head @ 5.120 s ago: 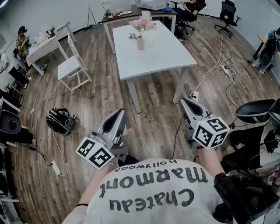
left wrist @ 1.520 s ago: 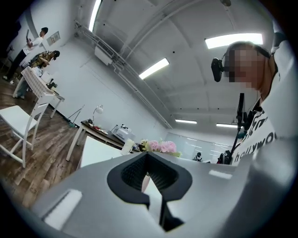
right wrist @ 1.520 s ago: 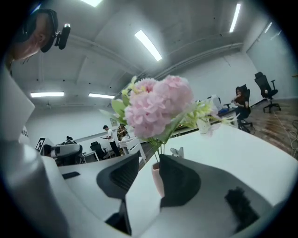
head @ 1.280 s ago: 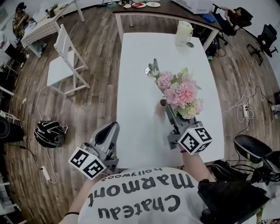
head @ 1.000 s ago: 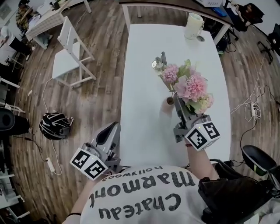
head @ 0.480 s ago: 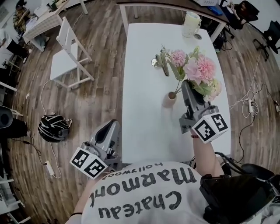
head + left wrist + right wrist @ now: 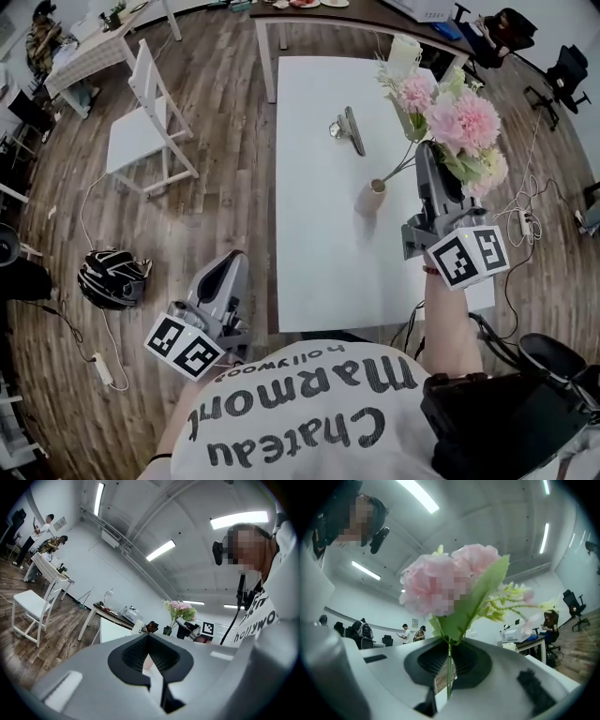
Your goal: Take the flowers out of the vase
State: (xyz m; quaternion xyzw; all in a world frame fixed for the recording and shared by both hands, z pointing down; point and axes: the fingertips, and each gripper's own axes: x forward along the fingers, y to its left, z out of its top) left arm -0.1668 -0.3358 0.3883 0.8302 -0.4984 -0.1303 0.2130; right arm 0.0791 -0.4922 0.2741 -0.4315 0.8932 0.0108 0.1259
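A bunch of pink flowers (image 7: pixel 452 112) with green leaves hangs above the white table (image 7: pixel 319 244), and my right gripper (image 7: pixel 419 157) is shut on its stems. Its jaws have just been closing, and a thin green stem (image 7: pixel 449 667) is pinched between them. The blooms (image 7: pixel 450 581) fill the right gripper view. The stems slant down to the mouth of the small pale vase (image 7: pixel 374 199), which stands upright on the table. My left gripper (image 7: pixel 228 270) is over the floor to the left of the table, shut and holding nothing (image 7: pixel 150 641). It points level towards the flowers (image 7: pixel 180 611).
A metal clip-like object (image 7: pixel 349 129) lies on the table beyond the vase, and a white jug (image 7: pixel 403 52) stands at the far end. A white chair (image 7: pixel 150 103) and a dark helmet (image 7: pixel 111 277) are on the wooden floor at left. Cables run at right.
My right gripper has risen and moved to the right with the flowers, drawing the stems up out of the vase. The left gripper has shifted a little beside the table.
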